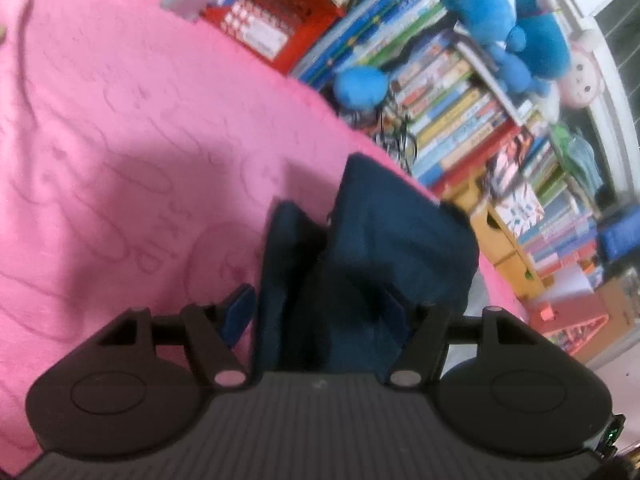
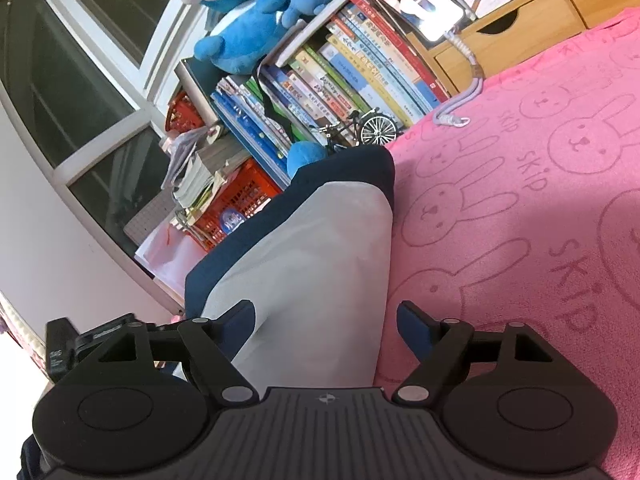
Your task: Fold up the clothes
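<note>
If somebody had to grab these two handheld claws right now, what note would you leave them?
Left claw: open, a bunched fold of the navy garment between its fingers, not pinched.
Right claw: open, straddling the grey panel of the garment, not gripping.
Things: the garment lies on the pink bunny blanket, near the edge by the bookshelf.
Done: it looks partly folded into a narrow shape.
Left: probably regrip, finish the fold and flatten it; how many folds remain I cannot tell.
</note>
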### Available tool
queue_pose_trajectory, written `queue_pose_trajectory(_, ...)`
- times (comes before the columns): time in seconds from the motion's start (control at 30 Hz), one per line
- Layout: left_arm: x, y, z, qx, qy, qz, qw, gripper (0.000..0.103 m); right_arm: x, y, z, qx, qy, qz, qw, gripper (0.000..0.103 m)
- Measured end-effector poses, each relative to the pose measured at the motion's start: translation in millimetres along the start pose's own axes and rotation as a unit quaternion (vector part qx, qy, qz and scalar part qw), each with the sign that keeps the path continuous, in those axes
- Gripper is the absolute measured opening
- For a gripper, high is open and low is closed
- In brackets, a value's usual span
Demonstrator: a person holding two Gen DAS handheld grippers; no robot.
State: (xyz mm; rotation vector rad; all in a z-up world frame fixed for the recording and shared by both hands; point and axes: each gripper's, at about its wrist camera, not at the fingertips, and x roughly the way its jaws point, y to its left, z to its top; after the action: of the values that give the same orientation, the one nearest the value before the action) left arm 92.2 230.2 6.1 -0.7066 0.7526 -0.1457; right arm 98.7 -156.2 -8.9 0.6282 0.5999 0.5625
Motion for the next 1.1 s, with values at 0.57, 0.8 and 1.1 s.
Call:
queue_pose_trajectory(0.57,0,-26,0,0.11,0.016,-0.037,0.9931,0.028,26,8,34,0.004,0.049,-0.03,0.998,0.042)
queue_pose_trajectory(0.8,42,-76,26,0.143,0.031,-0.091,0.985,0.027,9,1,74,0.006,0.013,-0.048,0.999,0.04)
queue_pose_trajectory(1.1,72,-88,7,0.218,-0.012,0.023,0.9755,0.041,-10,-27,104,-0.064,-0.015,-0.16,0.985,0.054)
